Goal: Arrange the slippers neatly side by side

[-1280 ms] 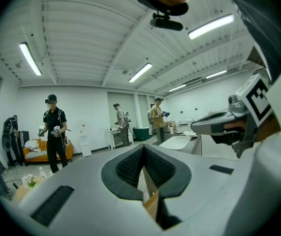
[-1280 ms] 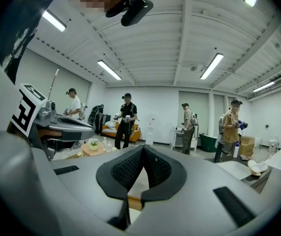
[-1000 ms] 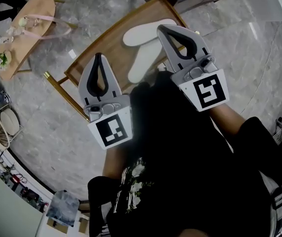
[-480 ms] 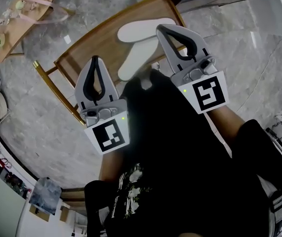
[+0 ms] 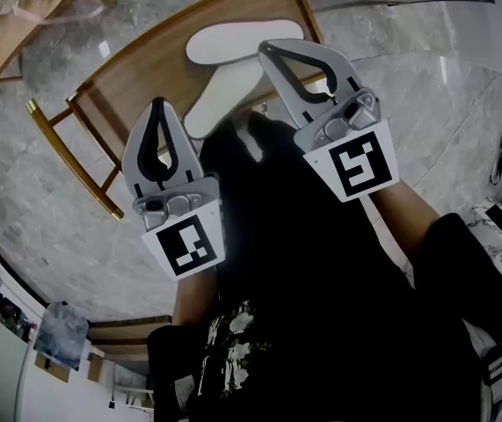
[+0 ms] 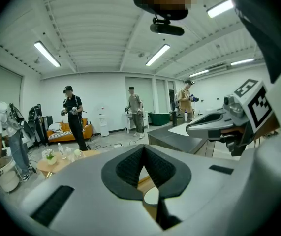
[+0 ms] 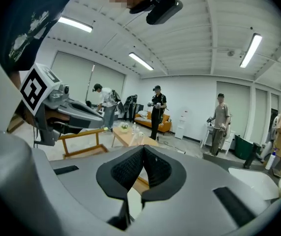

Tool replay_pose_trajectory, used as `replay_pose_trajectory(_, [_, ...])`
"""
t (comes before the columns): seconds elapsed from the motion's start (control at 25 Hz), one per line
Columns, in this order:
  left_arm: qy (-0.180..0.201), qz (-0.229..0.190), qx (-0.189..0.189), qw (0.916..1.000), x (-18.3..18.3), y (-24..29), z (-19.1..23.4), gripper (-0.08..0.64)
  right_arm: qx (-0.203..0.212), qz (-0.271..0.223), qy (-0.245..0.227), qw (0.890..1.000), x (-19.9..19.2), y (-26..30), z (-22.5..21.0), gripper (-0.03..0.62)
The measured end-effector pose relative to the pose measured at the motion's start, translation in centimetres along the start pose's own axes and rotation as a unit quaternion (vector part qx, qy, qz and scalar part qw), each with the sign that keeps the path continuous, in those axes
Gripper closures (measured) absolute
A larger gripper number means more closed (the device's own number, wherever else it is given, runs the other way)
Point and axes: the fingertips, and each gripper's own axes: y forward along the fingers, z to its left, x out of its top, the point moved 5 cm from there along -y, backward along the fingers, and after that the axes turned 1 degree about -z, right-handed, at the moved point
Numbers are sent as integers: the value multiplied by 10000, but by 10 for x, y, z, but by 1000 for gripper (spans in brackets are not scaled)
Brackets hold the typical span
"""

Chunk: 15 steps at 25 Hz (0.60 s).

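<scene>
Slippers (image 5: 243, 40) lie askew on the wooden table (image 5: 136, 82); left gripper (image 5: 156, 105) and right gripper (image 5: 266, 47) jaws clenched, empty.

Wooden table (image 5: 136, 82) with gold-tipped legs, standing on grey marble floor (image 5: 57, 218). Just off the table's left end, a smaller side table (image 5: 9, 25) with a pot of flowers (image 7: 124, 127). Well beyond the wooden table, against the white wall, an orange sofa (image 7: 147, 119) and a water dispenser (image 7: 182, 124). Between table and wall, several people standing, one in black (image 7: 156, 109). High above, ceiling strip lights (image 6: 47, 53).
</scene>
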Motion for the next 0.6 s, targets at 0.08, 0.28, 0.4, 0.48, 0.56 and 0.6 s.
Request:
replay_pose_trajectory(0.08, [-19, 81, 19, 10000, -7, 2, -4, 558, 122, 80, -104, 9998, -11, 1, 1, 592])
replay_pose_trajectory(0.28, [-236, 242, 90, 9994, -27, 11, 1, 558, 423, 279, -273, 9983, -41, 16, 7, 591])
replay_pose_trajectory(0.4, [-309, 255, 125, 9991, -43, 15, 2, 558, 524, 439, -257, 9973, -61, 22, 14, 515])
replay_pose_trajectory(0.48, [-335, 364, 97, 9987, -56, 18, -1, 558, 581, 572, -224, 9964, -76, 24, 18, 500])
replay_pose_trajectory(0.56, [-402, 470, 100, 9980, -68, 21, -3, 558, 659, 689, -232, 9952, -88, 26, 21, 495])
replay_pose_trajectory(0.6, [-434, 533, 106, 9976, -74, 23, -4, 558, 698, 723, -241, 9946, -92, 28, 22, 495])
